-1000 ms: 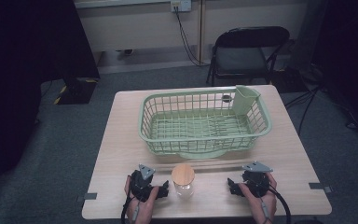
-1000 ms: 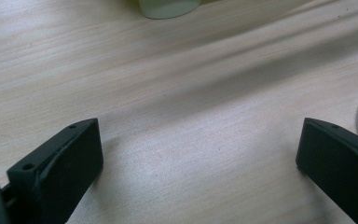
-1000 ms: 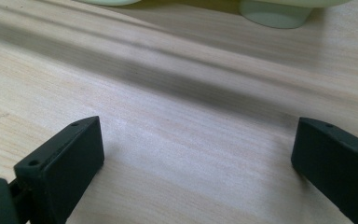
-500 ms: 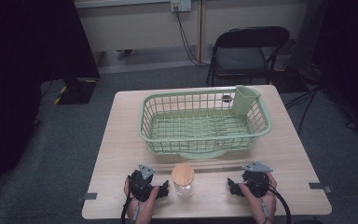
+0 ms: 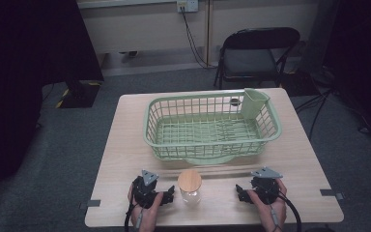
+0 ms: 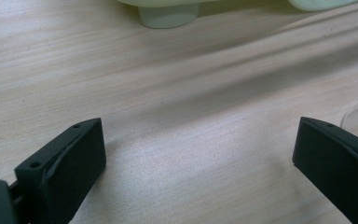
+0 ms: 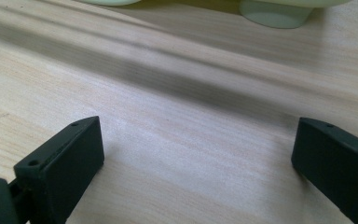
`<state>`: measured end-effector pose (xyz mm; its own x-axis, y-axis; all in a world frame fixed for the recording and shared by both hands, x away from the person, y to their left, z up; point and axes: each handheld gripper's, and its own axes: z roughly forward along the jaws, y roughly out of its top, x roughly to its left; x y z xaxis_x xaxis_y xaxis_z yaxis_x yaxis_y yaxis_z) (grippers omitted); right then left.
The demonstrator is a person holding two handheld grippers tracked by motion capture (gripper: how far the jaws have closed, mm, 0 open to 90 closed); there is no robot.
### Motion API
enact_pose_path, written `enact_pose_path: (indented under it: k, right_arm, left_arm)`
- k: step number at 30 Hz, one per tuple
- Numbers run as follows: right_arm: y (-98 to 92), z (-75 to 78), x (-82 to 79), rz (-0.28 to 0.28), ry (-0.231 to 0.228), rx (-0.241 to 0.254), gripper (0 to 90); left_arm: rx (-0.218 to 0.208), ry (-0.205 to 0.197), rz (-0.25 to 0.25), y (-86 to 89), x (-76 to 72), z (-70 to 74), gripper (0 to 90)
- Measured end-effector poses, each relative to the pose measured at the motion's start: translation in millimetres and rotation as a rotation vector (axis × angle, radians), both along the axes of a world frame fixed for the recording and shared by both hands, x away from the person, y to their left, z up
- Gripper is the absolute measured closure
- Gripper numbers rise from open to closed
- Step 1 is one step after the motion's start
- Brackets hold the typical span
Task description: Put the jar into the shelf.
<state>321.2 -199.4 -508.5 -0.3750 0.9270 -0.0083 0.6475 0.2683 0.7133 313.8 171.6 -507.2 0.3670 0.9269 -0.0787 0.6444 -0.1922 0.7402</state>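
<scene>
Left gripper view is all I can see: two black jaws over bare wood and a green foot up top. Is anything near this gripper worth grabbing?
Observer: Yes. The high view shows a glass jar with a wooden lid standing just right of the left gripper. The jaws have just been closing a little, with nothing between them.
Operator: What does the green foot belong to?
Observer: It belongs to a green wire basket behind the jar, with a cutlery cup in its far right corner.
Operator: And the other gripper?
Observer: The right gripper sits right of the jar, apart from it, its jaws open over bare table.
</scene>
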Motion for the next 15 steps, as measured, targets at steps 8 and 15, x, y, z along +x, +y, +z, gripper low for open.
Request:
enact_pose_path:
  k: [8,15]
  right_arm:
    - [0.0,0.0,0.0,0.0,0.0,0.0,1.2]
    - [-0.1,0.0,0.0,0.0,0.0,0.0,1.2]
  left_arm:
    - [-0.005,-0.026,-0.007,-0.7,-1.9,8.2,2.5]
    - [-0.033,-0.036,-0.002,-0.2,-5.7,13.9,2.6]
